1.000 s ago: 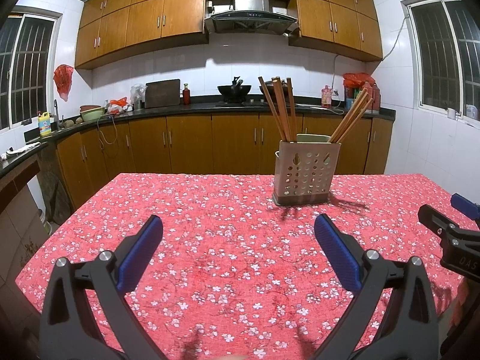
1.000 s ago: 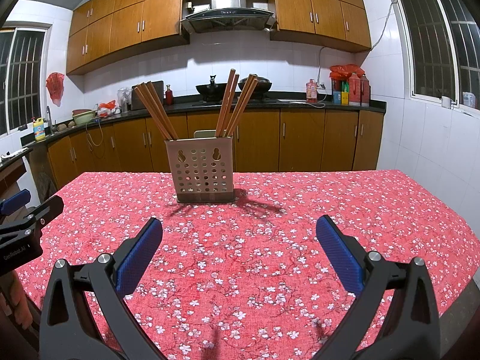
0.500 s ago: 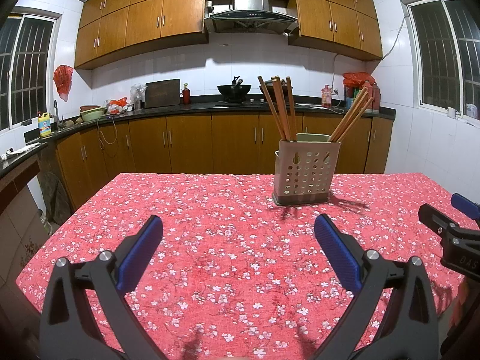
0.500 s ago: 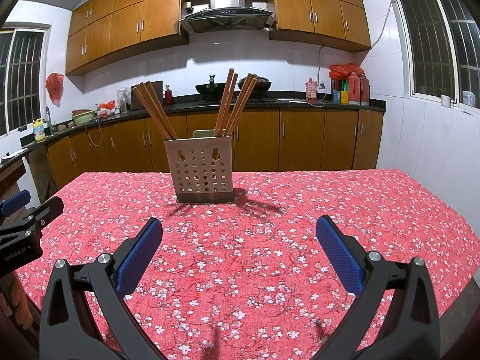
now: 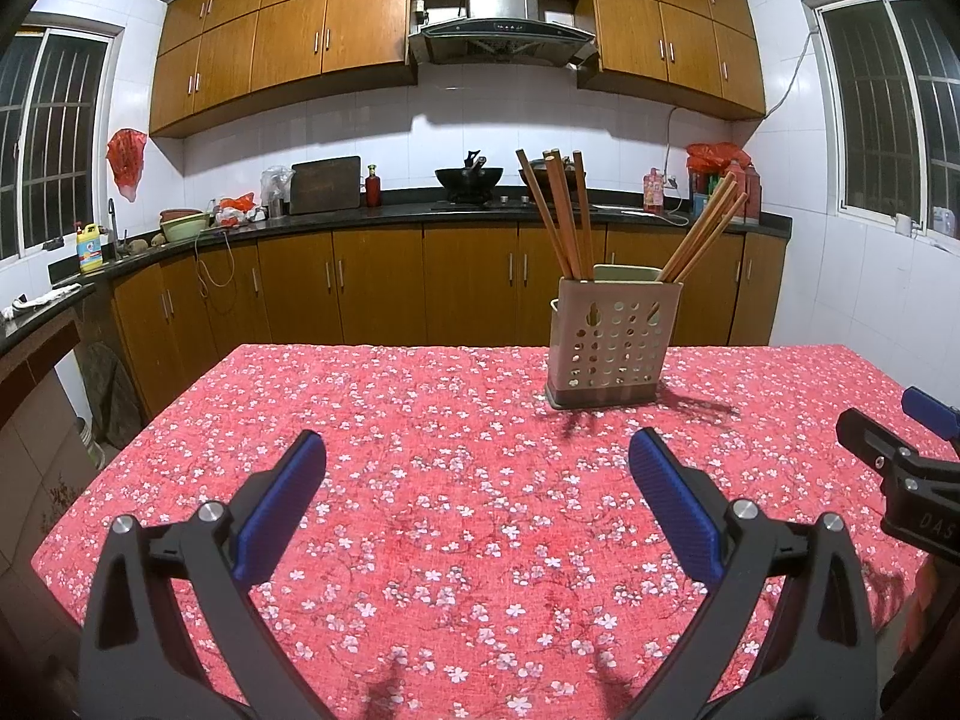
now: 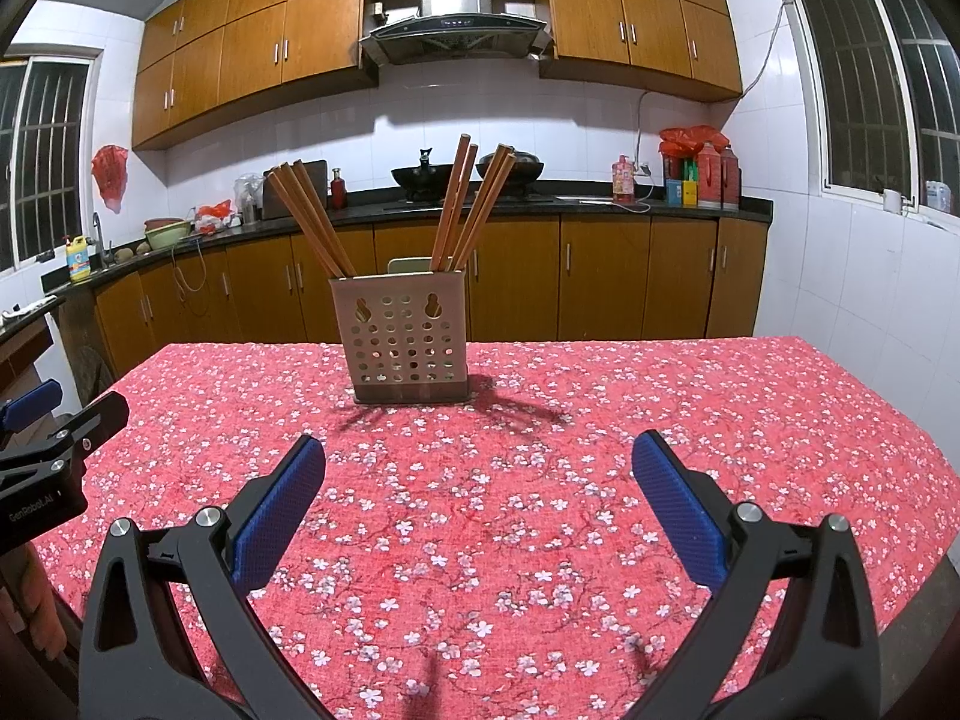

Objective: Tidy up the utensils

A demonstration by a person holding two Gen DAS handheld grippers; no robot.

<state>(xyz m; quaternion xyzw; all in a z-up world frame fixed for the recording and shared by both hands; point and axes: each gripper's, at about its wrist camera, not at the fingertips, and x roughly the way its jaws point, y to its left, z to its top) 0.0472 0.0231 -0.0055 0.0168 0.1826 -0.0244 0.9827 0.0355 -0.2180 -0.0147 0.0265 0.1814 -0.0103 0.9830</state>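
Both grippers idle above the table, unchanged from the earlier frames — chopsticks already in the holder

Compared with one second ago nothing has shifted: the left gripper (image 5: pixel 477 501) and right gripper (image 6: pixel 479 501) hover at the same spot over the red flowered tablecloth (image 6: pixel 540 480), each with its blue pads spread wide and nothing between them. The perforated holder (image 6: pixel 401 339) stands upright on the far middle of the table, well apart from both tools; one bundle of chopsticks (image 6: pixel 309 219) leans left in it, a second bundle (image 6: pixel 471 207) leans right. No object lies between grippers and holder — the cloth there is bare. Behind the table run a black counter (image 5: pixel 420 213) with a wok (image 5: pixel 468 177) and wooden cabinets (image 5: pixel 372 285); each gripper shows at the edge of the other's view
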